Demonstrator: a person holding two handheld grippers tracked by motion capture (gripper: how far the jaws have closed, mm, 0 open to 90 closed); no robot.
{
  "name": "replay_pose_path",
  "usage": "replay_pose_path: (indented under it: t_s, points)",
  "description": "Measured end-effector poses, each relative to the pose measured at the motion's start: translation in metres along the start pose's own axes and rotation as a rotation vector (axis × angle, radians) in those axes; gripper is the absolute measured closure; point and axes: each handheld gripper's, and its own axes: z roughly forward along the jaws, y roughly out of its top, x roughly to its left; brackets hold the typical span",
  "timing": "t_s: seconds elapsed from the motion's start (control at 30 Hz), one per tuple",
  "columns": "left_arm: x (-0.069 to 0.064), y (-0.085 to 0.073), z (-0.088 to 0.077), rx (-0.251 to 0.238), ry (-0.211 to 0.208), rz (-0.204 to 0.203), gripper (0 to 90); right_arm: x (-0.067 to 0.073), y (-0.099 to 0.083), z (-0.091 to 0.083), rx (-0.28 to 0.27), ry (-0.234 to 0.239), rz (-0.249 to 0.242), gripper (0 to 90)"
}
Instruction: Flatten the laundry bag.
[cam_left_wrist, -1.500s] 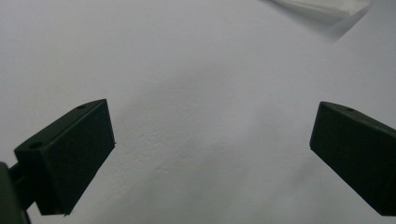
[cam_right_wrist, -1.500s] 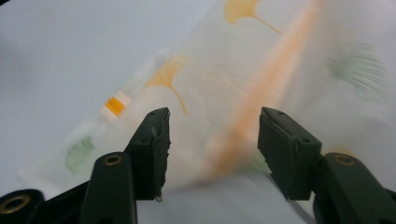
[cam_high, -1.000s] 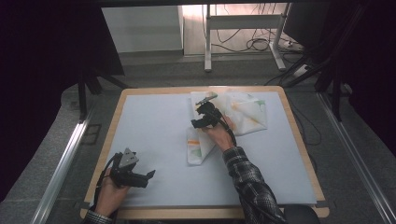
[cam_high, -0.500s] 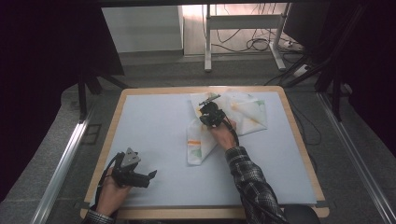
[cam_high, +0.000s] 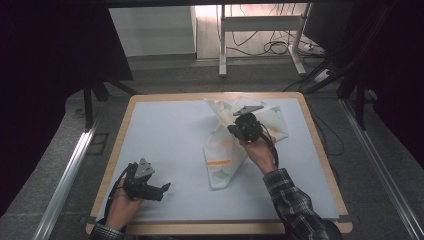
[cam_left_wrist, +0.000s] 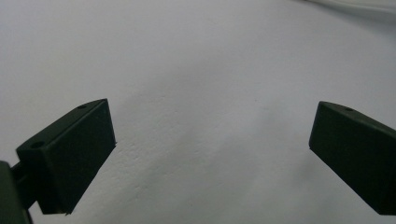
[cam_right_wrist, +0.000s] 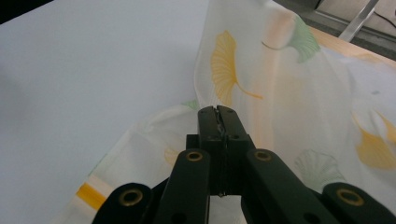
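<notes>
Right gripper (cam_high: 243, 126) is clamped on the leaf-print cloth (cam_high: 222, 159), lifting it; left gripper (cam_high: 159, 190) rests wide-jawed, well apart from the cloth.

Cloth (cam_right_wrist: 299, 98) cut off at right edge

The right gripper (cam_high: 243, 127) is raised mid-counter on an outstretched forearm in a plaid sleeve, its fingers (cam_right_wrist: 232, 122) pressed together with a fold of cloth (cam_right_wrist: 261, 84) pinched between them. The left gripper (cam_high: 146, 184) sits low at the near left edge, its fingers (cam_left_wrist: 74, 149) spread wide apart and holding nothing.
</notes>
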Motion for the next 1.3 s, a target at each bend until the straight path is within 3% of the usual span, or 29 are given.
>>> replay_pose_path:
  t_s: [0.13,0.17,0.23,0.4,0.47,0.6,0.63,0.67,0.73,0.83,0.87,0.9,0.93,0.97,1.0,1.1,1.13,1.17,1.2,1.3]
  points:
    - [-0.001,0.001,0.001,0.0,-0.006,0.001,0.0,-0.003,-0.018,-0.028,-0.018,-0.001,0.021,89.5]
    - [-0.001,0.001,0.001,0.0,-0.007,0.001,0.1,-0.006,-0.031,-0.042,-0.018,0.002,0.039,89.6]
    - [-0.002,0.001,0.001,0.003,-0.006,0.003,0.1,-0.007,-0.035,-0.047,-0.017,0.0,0.044,89.6]
    - [-0.002,0.001,0.002,0.009,-0.005,0.006,0.0,-0.013,-0.072,-0.078,-0.004,0.0,0.088,89.5]
    - [-0.002,0.001,0.002,0.012,-0.005,0.008,0.1,-0.014,-0.077,-0.081,-0.006,0.005,0.097,89.5]
    - [-0.003,0.001,0.003,0.015,-0.003,0.009,0.1,-0.015,-0.109,-0.105,-0.004,0.018,0.14,88.3]
    - [-0.003,0.001,0.003,0.015,-0.003,0.009,0.0,-0.015,-0.109,-0.105,-0.004,0.018,0.14,88.3]
    - [-0.003,0.001,0.002,0.015,-0.002,0.008,0.0,-0.015,-0.116,-0.11,-0.004,0.023,0.151,87.0]
    - [-0.003,0.001,0.002,0.015,-0.003,0.007,0.0,-0.015,-0.137,-0.129,0.015,0.034,0.187,71.4]
    - [-0.002,0.002,0.003,0.015,-0.007,0.004,0.1,-0.014,-0.151,-0.144,0.024,0.028,0.195,68.0]
    - [-0.003,0.002,0.003,0.015,-0.014,-0.002,0.1,-0.015,-0.165,-0.159,0.034,0.011,0.193,63.9]
    - [-0.003,0.002,0.003,0.015,-0.014,-0.002,0.1,-0.015,-0.165,-0.159,0.034,0.011,0.193,63.9]
    - [-0.003,0.003,0.003,0.012,-0.031,-0.015,0.3,-0.016,-0.18,-0.173,0.05,-0.028,0.176,61.5]
    - [-0.003,0.003,0.003,0.012,-0.031,-0.015,0.3,-0.016,-0.18,-0.173,0.05,-0.028,0.176,61.5]
    - [-0.004,0.004,0.003,0.008,-0.037,-0.017,0.3,-0.022,-0.196,-0.185,0.07,-0.065,0.183,60.5]
    - [-0.006,0.007,0.004,0.012,-0.045,-0.013,0.2,-0.031,-0.211,-0.195,0.075,-0.088,0.224,59.6]
    - [-0.009,0.009,0.005,0.013,-0.05,-0.008,0.0,-0.04,-0.224,-0.205,0.081,-0.114,0.255,58.7]
    - [-0.009,0.009,0.005,0.013,-0.05,-0.008,0.0,-0.04,-0.224,-0.205,0.081,-0.114,0.255,58.7]
    - [-0.01,0.01,0.006,0.012,-0.054,0.001,0.0,-0.049,-0.234,-0.215,0.09,-0.154,0.274,58.2]
    - [-0.013,0.012,0.006,0.012,-0.061,0.014,0.0,-0.057,-0.24,-0.227,0.079,-0.187,0.299,57.8]
